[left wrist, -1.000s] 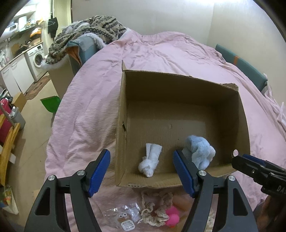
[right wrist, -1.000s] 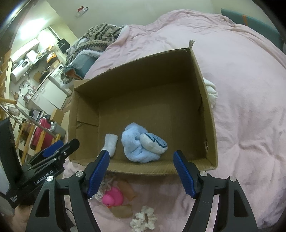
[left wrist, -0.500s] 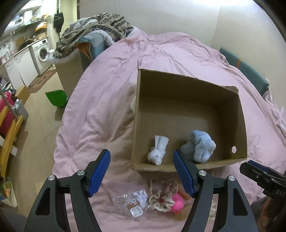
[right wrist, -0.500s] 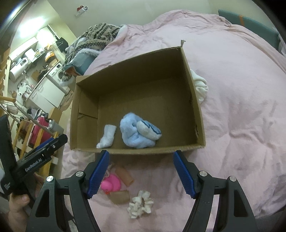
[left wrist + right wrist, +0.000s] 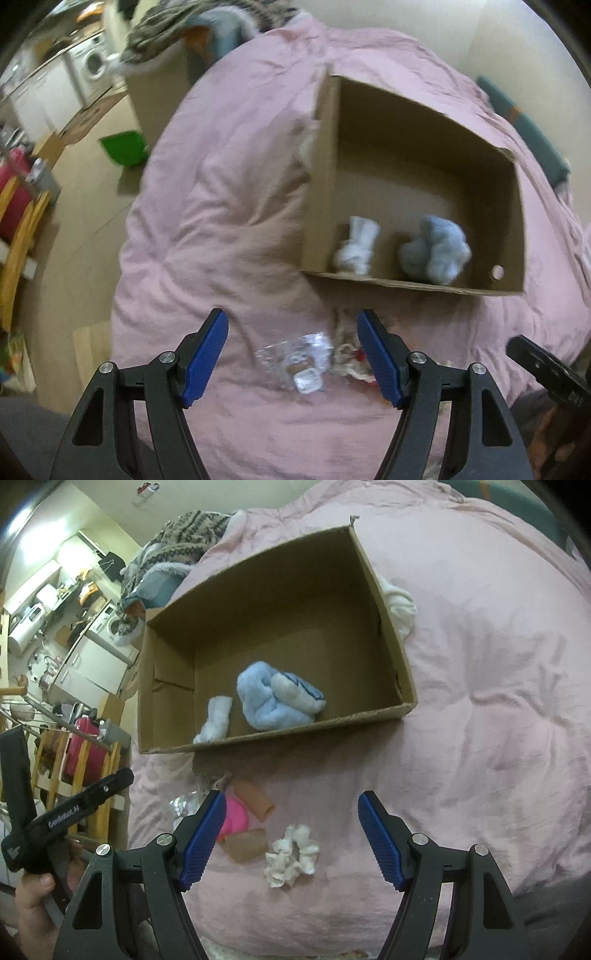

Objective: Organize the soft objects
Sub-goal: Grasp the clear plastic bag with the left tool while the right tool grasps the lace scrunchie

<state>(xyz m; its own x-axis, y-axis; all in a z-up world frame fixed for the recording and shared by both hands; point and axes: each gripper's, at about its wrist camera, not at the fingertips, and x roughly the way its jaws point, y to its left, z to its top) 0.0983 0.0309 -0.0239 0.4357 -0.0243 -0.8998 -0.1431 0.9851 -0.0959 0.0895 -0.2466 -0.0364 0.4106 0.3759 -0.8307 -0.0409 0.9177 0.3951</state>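
Observation:
An open cardboard box [image 5: 509, 221] [image 5: 391, 635] lies on the pink bedspread. Inside it rest a light-blue plush [image 5: 436, 254] [image 5: 277, 701] and a small white cloth [image 5: 356, 247] [image 5: 214, 720]. In front of the box lie a clear plastic packet [image 5: 299, 362], a cream lace scrunchie [image 5: 349, 360], a white scrunchie [image 5: 291, 854], a pink toy [image 5: 234, 816] and two tan pieces [image 5: 255, 799]. My left gripper [image 5: 293, 354] hangs open above the packet, holding nothing. My right gripper [image 5: 291, 829] is open over the white scrunchie, empty.
A white cloth [image 5: 400, 607] sits against the box's outer right wall. A patterned blanket pile [image 5: 181, 542] lies at the bed's far end. Left of the bed are a green bin [image 5: 123, 147], a washing machine [image 5: 94, 68] and a wooden rack with a red bag [image 5: 83, 749].
Both grippers have pulled back from the box toward the near edge of the bed. The loose items in front of the box now sit between the fingers. Jaw openings are unchanged.

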